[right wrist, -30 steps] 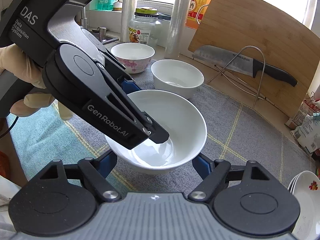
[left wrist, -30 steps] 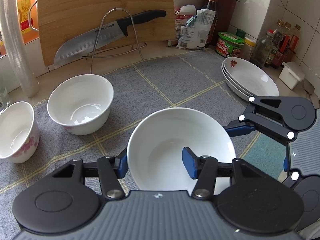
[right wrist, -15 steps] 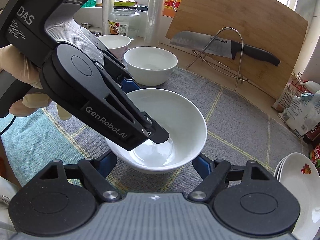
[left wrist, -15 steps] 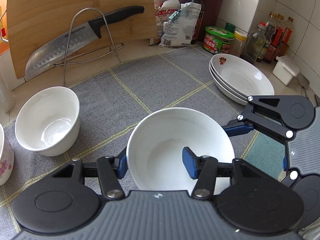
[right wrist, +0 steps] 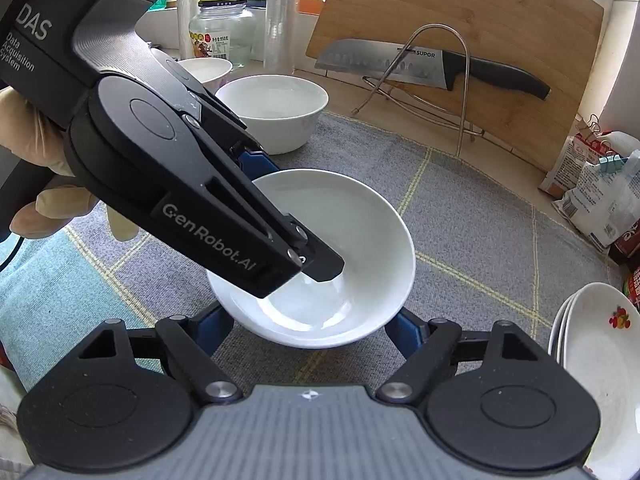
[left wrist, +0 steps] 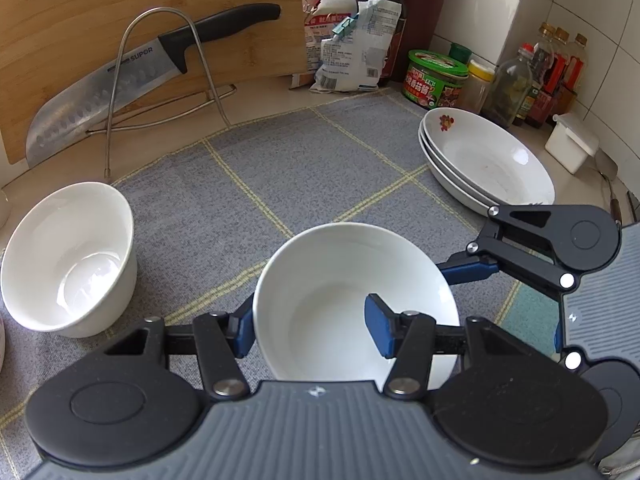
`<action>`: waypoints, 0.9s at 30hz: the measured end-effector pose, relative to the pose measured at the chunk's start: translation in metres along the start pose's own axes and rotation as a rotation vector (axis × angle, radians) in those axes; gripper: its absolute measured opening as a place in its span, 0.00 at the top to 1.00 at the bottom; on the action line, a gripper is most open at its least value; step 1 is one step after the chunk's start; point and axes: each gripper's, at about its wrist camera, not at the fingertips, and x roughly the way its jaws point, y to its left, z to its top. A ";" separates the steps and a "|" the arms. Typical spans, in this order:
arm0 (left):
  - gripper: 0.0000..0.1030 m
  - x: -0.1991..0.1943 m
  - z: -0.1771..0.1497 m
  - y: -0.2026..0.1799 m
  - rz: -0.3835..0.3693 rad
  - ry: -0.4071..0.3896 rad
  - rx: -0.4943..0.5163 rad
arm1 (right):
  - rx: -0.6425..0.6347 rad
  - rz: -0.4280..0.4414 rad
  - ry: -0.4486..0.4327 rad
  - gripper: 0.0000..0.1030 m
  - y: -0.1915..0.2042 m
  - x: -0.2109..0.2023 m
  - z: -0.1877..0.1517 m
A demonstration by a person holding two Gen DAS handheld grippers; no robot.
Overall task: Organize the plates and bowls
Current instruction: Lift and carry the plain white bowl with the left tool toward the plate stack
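Over the grey checked mat (left wrist: 304, 168) I have one white bowl (left wrist: 344, 304) caught between both tools. My left gripper (left wrist: 310, 330) is clamped on the bowl's wall: one blue pad sits outside the rim, the other blue pad (left wrist: 378, 330) is inside the bowl. From the right wrist camera the same bowl (right wrist: 352, 240) shows with the left tool's black finger reaching down into it, and my right gripper (right wrist: 310, 328) closes on the bowl from both sides, a blue pad against each flank low on the outside. I cannot tell whether the bowl's base touches the mat or hangs just clear of it. A gloved hand (right wrist: 44, 168) holds the left tool at the left edge of that view.

To the left of the held bowl a second white bowl (left wrist: 68, 260) stands upright on the mat, well apart from it. To the right, a stack of shallow white plates (left wrist: 488, 164) with a small red flower print rests at the mat's edge. Behind, a cleaver (left wrist: 132, 84) leans on a wire stand (left wrist: 160, 80) against a bamboo cutting board (left wrist: 120, 12), with bags, jars and bottles along the tiled wall
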 end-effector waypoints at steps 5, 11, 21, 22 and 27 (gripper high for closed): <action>0.47 0.002 0.000 0.002 0.001 0.000 -0.004 | 0.005 0.003 0.001 0.17 -0.002 0.001 0.002; 0.31 0.000 0.000 0.002 -0.007 -0.022 -0.003 | 0.025 0.020 -0.010 0.06 -0.006 0.001 0.004; 0.15 -0.017 -0.001 0.004 0.023 -0.079 -0.016 | 0.037 0.029 -0.027 0.00 -0.007 -0.009 0.003; 0.14 -0.020 -0.002 0.004 0.029 -0.083 -0.018 | 0.036 0.030 -0.027 0.00 -0.007 -0.010 0.003; 0.10 -0.034 -0.010 0.007 0.076 -0.121 -0.052 | 0.034 0.020 -0.025 0.00 -0.007 -0.020 0.002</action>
